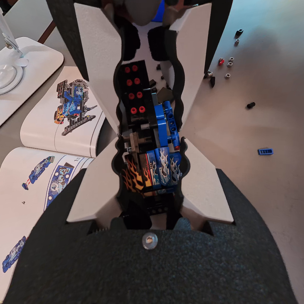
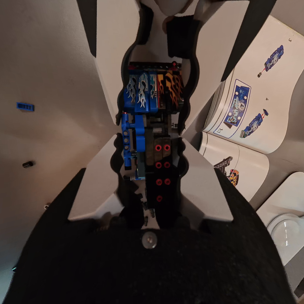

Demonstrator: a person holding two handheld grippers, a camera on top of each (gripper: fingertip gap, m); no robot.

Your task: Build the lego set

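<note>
A partly built lego vehicle point(image 1: 138, 92) is held in the air between both grippers, end to end. It is black with red pins, blue beams and panels with blue and orange flames. My left gripper point(image 1: 150, 143) is shut on the flame end. My right gripper point(image 2: 148, 139) is shut on the black end with the red pins point(image 2: 158, 181). Each gripper shows in the other's view, fingertips almost meeting: the right one point(image 1: 148, 126) and the left one point(image 2: 148, 125). The model's underside is hidden.
An open instruction booklet point(image 1: 57, 115) point(image 2: 246, 107) lies on the table beside a white stand base point(image 1: 24, 65) point(image 2: 287, 222). Loose parts lie on the other side: a blue grille tile point(image 1: 265, 151) point(image 2: 25, 106), a black pin point(image 1: 250, 105), grey bushes point(image 1: 230, 64), a red piece point(image 1: 221, 61). My left and right fingertips are right by each other. The blue grille tile point(image 2: 25, 106) is about 12 cm from both grippers' fingertips. My left wrist view point(image 1: 265, 151) looks at it from another angle.
</note>
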